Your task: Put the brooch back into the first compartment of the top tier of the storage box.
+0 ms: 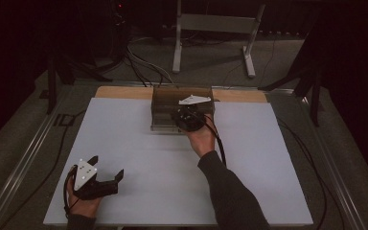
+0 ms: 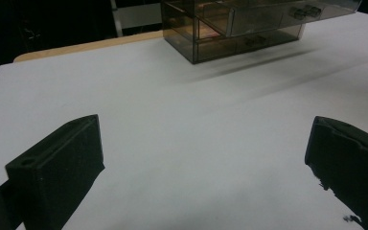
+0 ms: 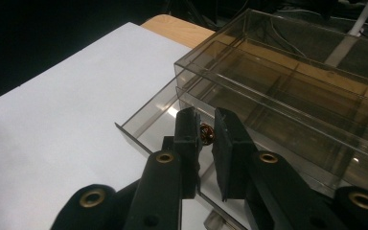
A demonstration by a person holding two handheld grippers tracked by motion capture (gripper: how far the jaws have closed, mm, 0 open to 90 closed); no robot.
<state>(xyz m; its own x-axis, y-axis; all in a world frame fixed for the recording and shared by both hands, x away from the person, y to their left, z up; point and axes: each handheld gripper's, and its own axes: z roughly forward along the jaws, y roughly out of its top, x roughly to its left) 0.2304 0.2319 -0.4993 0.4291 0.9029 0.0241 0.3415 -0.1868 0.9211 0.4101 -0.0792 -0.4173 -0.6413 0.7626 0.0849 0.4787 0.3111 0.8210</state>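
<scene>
My right gripper [image 3: 206,139] was clenched on a small round brown piece [image 3: 206,133] over the pulled-out drawer [image 3: 146,122] of the smoky clear plastic organizer [image 1: 165,108], which stood at the middle of the white surface's [image 1: 139,158] far edge. My left gripper [image 1: 108,170] rested released near the front-left corner.

Drawer box [image 1: 165,108]: smoke-tinted clear plastic, brownish grey, with a small reddish-brown and gold item [image 3: 206,134] in its open drawer [image 3: 148,120]. Counter [image 1: 139,158]: plain white sheet, unpatterned, over a light wood strip [image 1: 120,92] along the far edge. Left gripper [image 1: 106,177] and right gripper [image 3: 206,143]: matte black with brass-coloured rivets, each topped by a pale grey three-cornered plate [image 1: 85,172]; dark sleeve [image 1: 230,191].
</scene>
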